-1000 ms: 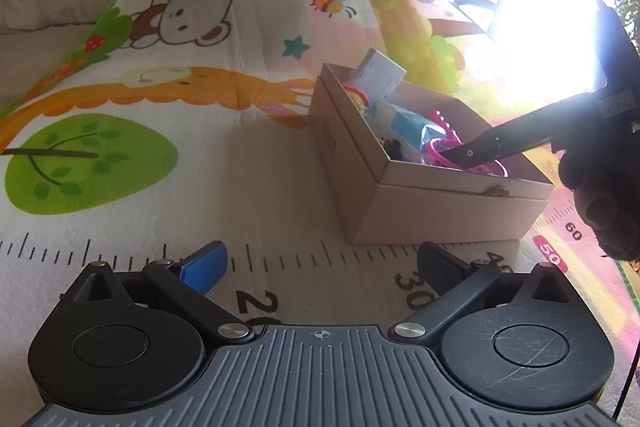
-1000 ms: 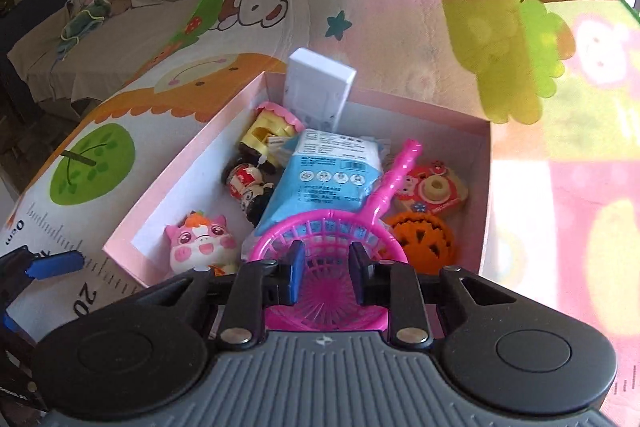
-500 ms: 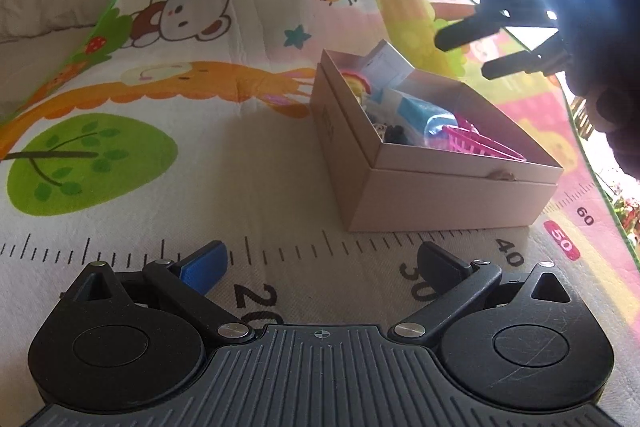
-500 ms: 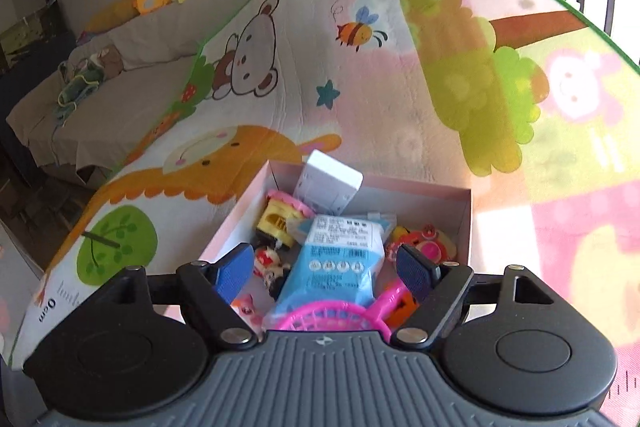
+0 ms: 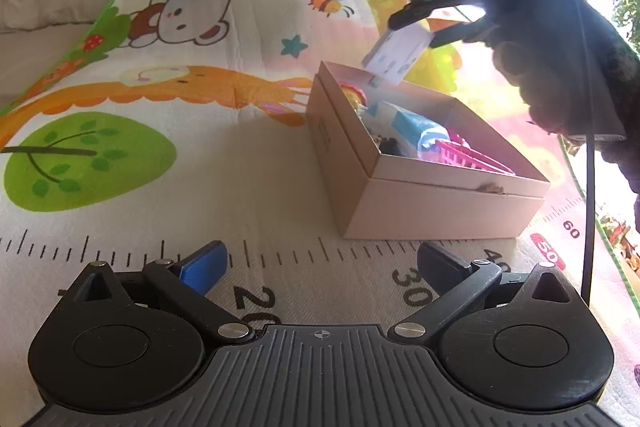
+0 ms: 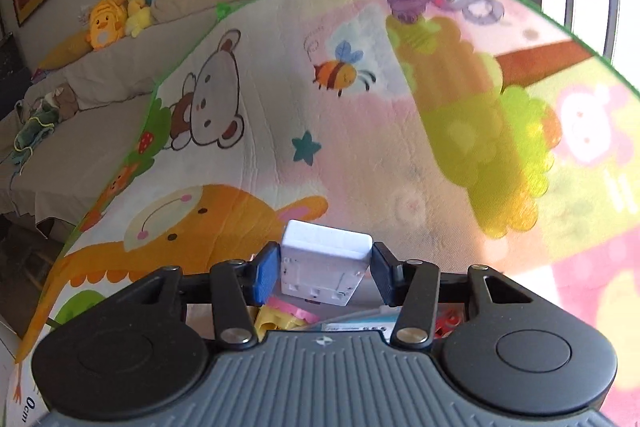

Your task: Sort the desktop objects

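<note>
My right tongs point(image 5: 414, 23) have just closed on the white box point(image 5: 394, 55), lifted above the carton point(image 5: 420, 203); left tongs point(image 5: 320, 263) gape empty. Sorting looks barely begun: toys remain inside.

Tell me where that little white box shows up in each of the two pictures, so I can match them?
Left wrist view: the white box hangs upper right of centre, pinched in the right tongs, just above the far end of the cardboard box.
Right wrist view: the white box sits low in the middle, between the tongs' blue pads.
Shared landmark: the teal star printed on the play mat.
</note>
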